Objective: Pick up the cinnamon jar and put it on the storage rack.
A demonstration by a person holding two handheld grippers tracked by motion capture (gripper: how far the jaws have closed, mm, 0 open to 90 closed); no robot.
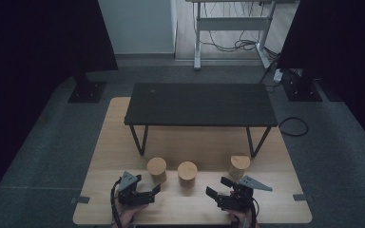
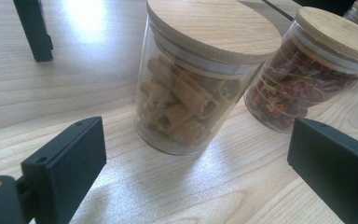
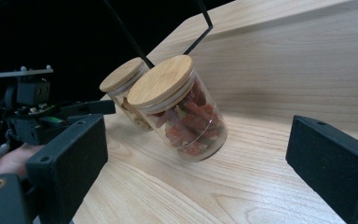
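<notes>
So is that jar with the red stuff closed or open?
Closed. The jar of red stuff stands upright with its round wooden lid sitting flat on the glass rim; the right gripper view shows the same.

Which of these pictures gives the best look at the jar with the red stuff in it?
The right gripper view: the red-filled jar sits mid-frame, whole, lid and contents clear. The left gripper view shows it at the right, partly behind the tan-filled jar. The high view shows it small, mostly its lid.
</notes>
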